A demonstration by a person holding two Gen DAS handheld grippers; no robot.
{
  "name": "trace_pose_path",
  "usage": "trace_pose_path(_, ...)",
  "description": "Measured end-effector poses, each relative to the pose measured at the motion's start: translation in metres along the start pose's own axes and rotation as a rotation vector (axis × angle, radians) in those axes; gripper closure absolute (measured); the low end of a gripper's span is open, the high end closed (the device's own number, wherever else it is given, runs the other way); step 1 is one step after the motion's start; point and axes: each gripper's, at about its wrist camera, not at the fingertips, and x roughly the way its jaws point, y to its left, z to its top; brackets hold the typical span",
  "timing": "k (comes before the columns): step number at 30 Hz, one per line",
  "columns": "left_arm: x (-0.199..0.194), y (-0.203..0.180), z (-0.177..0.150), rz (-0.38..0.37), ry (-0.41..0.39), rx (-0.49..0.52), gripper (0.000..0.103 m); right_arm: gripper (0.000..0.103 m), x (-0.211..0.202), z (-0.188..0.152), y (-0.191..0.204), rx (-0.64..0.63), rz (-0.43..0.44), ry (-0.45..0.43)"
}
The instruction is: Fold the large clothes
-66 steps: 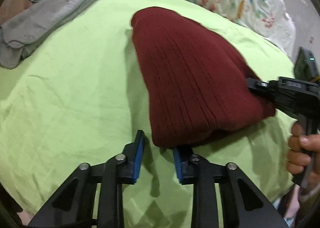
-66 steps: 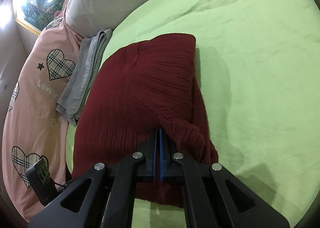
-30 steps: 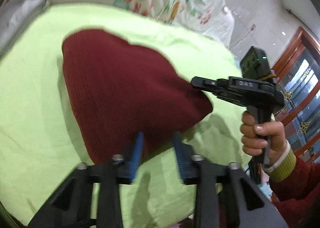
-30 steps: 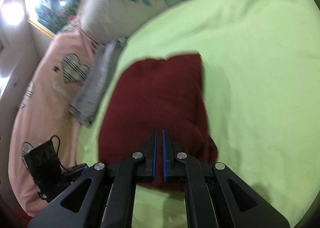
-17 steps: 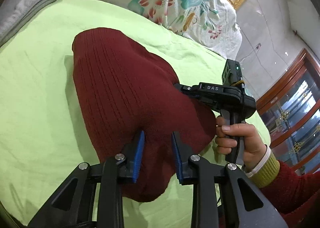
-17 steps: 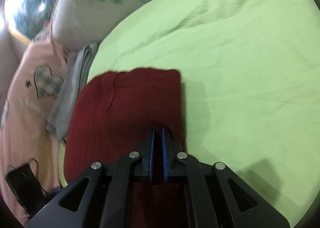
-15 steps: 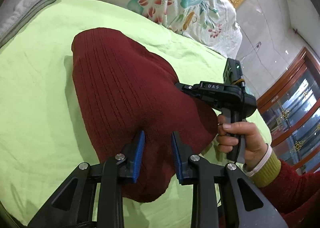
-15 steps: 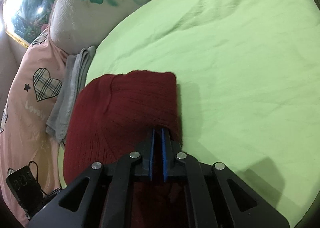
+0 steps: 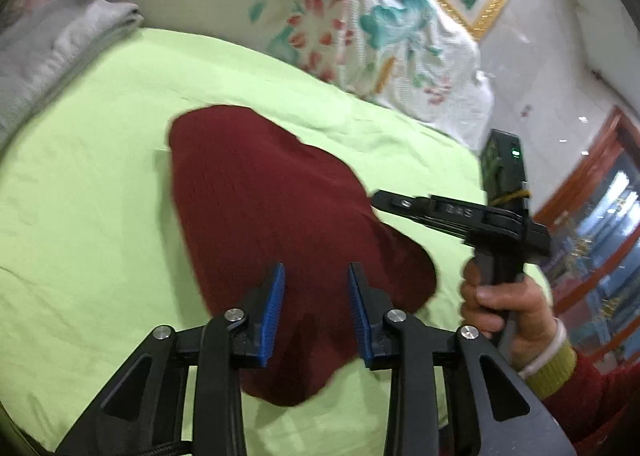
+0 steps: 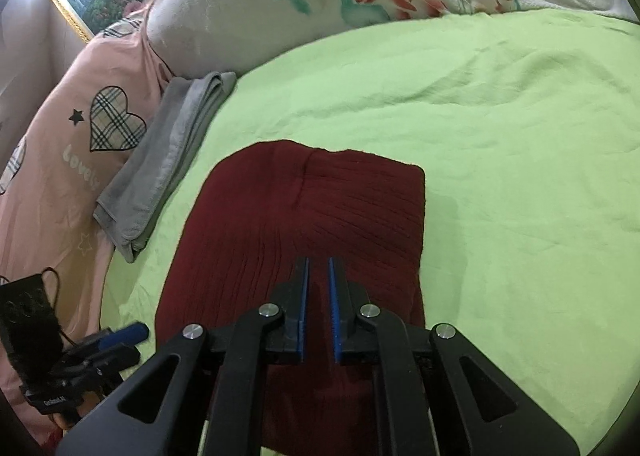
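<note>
In the left wrist view, the left gripper [image 9: 316, 308] hangs with its jaws wide apart and nothing between them over the near end of the folded dark red sweater [image 9: 272, 216], which lies on the green sheet [image 9: 92, 184]; the right gripper [image 9: 380, 201] comes in from 3 o'clock at the sweater's edge, a folded grey cloth [image 9: 52, 44] lying at 10 o'clock. In the right wrist view, the right gripper [image 10: 317, 308] sits over the sweater [image 10: 320, 208] with a narrow gap between its blue pads [image 10: 305, 308], holding nothing. The grey cloth [image 10: 168, 160] lies at 10 o'clock, the left gripper [image 10: 120, 336] at 8 o'clock.
</note>
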Motion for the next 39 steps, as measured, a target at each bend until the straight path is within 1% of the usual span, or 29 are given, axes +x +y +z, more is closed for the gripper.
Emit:
trace_pose_path(1, 0.004, 0.003, 0.001, 0.033, 0.010, -0.001, 0.070, 0.093, 0.001, 0.000, 0.000, 0.004, -0.006, 0.004)
trace_pose_path(4, 0.016, 0.005, -0.001, 0.081, 0.041, 0.000, 0.072, 0.093, 0.013, -0.006, -0.006, 0.019, -0.028, 0.038)
trace_pose_path(6, 0.023, -0.001, -0.002, 0.106, 0.050, 0.034, 0.072, 0.093, 0.023, -0.013, -0.015, 0.027, -0.053, 0.063)
trace_pose_path(8, 0.030, -0.008, -0.003, 0.153, 0.059, 0.081, 0.072, 0.093, 0.025, -0.016, -0.022, 0.042, -0.055, 0.046)
trace_pose_path(10, 0.031, -0.011, -0.007, 0.185, 0.063, 0.106, 0.072, 0.093, 0.024, -0.014, -0.025, 0.058, -0.065, 0.047)
trace_pose_path(13, 0.030, -0.008, -0.007, 0.188, 0.068, 0.099, 0.072, 0.092, 0.012, -0.013, -0.022, 0.064, -0.063, 0.039)
trace_pose_path(17, 0.027, -0.003, -0.009, 0.181, 0.071, 0.075, 0.071, 0.092, -0.010, -0.021, -0.009, 0.040, -0.019, 0.010)
trace_pose_path(19, 0.027, -0.006, -0.011, 0.198, 0.075, 0.082, 0.071, 0.088, -0.017, -0.030, -0.003, 0.014, -0.002, 0.009)
trace_pose_path(21, 0.028, -0.009, -0.012, 0.211, 0.076, 0.087, 0.071, 0.084, -0.013, -0.041, 0.000, -0.009, -0.034, 0.033)
trace_pose_path(22, 0.029, -0.010, -0.012, 0.215, 0.078, 0.090, 0.071, 0.084, -0.008, -0.045, -0.002, -0.012, -0.051, 0.048)
trace_pose_path(23, 0.028, -0.012, -0.013, 0.218, 0.079, 0.090, 0.070, 0.084, -0.003, -0.050, -0.007, 0.001, -0.052, 0.065)
trace_pose_path(25, 0.027, -0.012, -0.013, 0.225, 0.081, 0.087, 0.070, 0.084, -0.003, -0.051, -0.010, 0.020, -0.036, 0.057)
trace_pose_path(27, 0.022, -0.012, -0.014, 0.226, 0.081, 0.070, 0.069, 0.084, -0.008, -0.050, -0.005, 0.014, -0.039, 0.052)
trace_pose_path(30, 0.014, -0.010, -0.016, 0.237, 0.087, 0.024, 0.062, 0.083, -0.018, -0.048, 0.003, -0.010, -0.041, 0.039)
trace_pose_path(32, 0.007, -0.009, -0.020, 0.276, 0.085, 0.000, 0.045, 0.081, -0.028, -0.049, 0.009, -0.024, -0.042, 0.029)
trace_pose_path(34, 0.001, -0.007, -0.024, 0.315, 0.088, -0.018, 0.041, 0.074, -0.034, -0.052, 0.012, -0.038, -0.044, 0.025)
trace_pose_path(36, -0.003, -0.005, -0.030, 0.337, 0.096, -0.035, 0.041, 0.071, -0.039, -0.057, 0.015, -0.050, -0.048, 0.030)
trace_pose_path(39, -0.008, -0.005, -0.039, 0.378, 0.103, -0.036, 0.037, 0.071, -0.041, -0.066, 0.015, -0.055, -0.054, 0.042)
